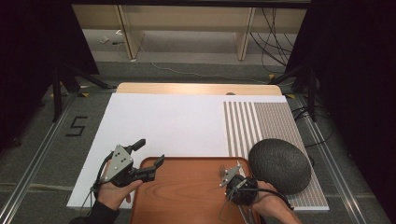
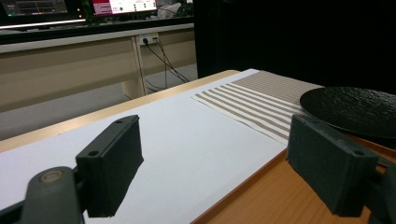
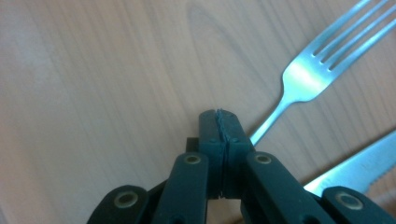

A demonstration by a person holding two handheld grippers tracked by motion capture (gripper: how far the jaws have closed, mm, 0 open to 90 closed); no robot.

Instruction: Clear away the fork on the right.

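Note:
A wooden tray [image 1: 187, 186] lies at the table's near edge. My right gripper [image 1: 238, 184] points steeply down over the tray's right part. In the right gripper view the gripper [image 3: 219, 114] is shut, jaws pressed together with nothing visible between them. A steel fork [image 3: 303, 70] lies on the tray [image 3: 93, 70], its handle running under the right jaw. A knife blade [image 3: 364, 163] lies beside it. My left gripper [image 1: 150, 151] is open at the tray's left rim, one jaw over the white sheet [image 2: 187, 140] and one over the tray [image 2: 261, 200], holding nothing [image 2: 210, 163].
A black textured plate [image 1: 279, 164] rests on a striped placemat [image 1: 268, 121] at the right, touching the tray's right side; the plate [image 2: 350, 107] is seen ahead of the left gripper too. The white sheet [image 1: 163, 126] covers the middle and left of the table.

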